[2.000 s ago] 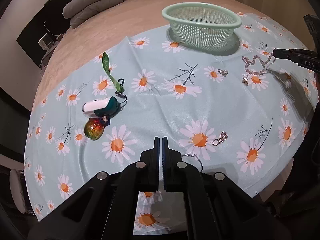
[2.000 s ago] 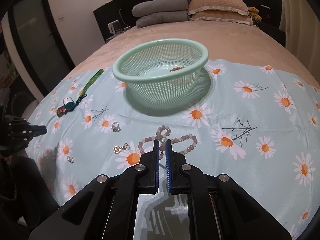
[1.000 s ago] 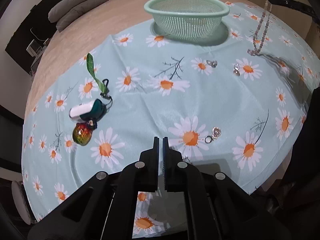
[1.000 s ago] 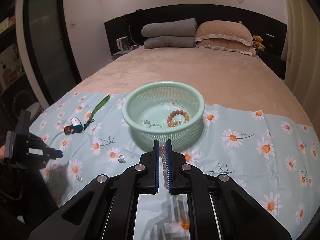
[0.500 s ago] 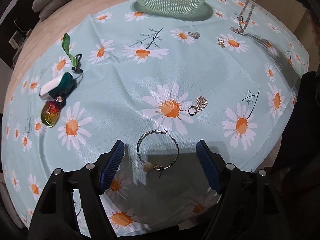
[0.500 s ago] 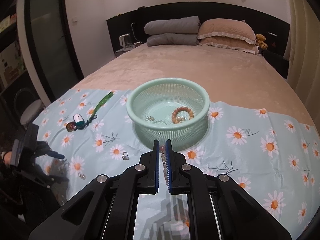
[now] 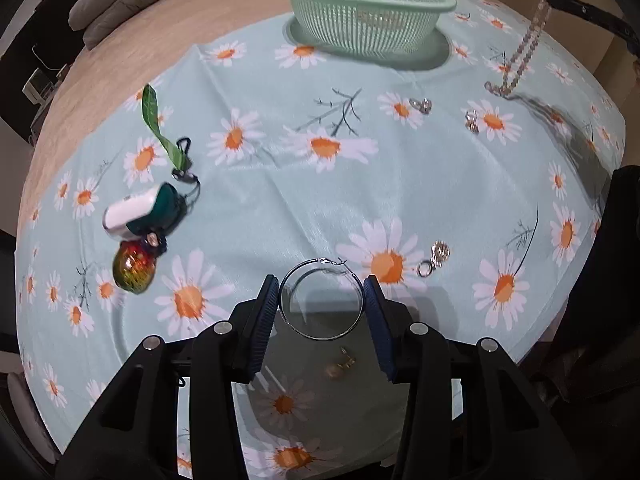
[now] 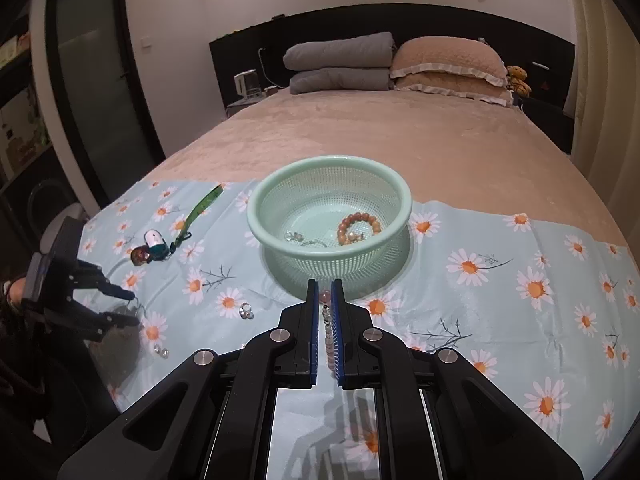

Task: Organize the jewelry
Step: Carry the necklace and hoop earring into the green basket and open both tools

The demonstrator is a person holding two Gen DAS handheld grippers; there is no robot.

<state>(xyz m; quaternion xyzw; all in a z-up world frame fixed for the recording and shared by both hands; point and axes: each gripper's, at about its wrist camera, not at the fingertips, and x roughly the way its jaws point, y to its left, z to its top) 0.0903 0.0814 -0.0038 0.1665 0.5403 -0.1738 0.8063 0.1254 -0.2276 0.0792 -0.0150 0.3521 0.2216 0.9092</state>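
**Hoop between the fingers, beads in the air**

Left claw (image 7: 322, 300) is spread wide, its fingers either side of the silver hoop (image 7: 321, 298) lying on the daisy cloth (image 7: 280, 184). Right claw (image 8: 325, 312) is pinched on a pale bead necklace (image 7: 520, 54), dangling above the cloth near the green basket (image 8: 256, 216). A brown bead bracelet (image 8: 358, 227) sits in the basket already.

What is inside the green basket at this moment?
In the right wrist view, the green basket holds a brown bead bracelet and some small silvery pieces on its floor. The near wall hides part of the bottom, and the left wrist view shows only its outside.
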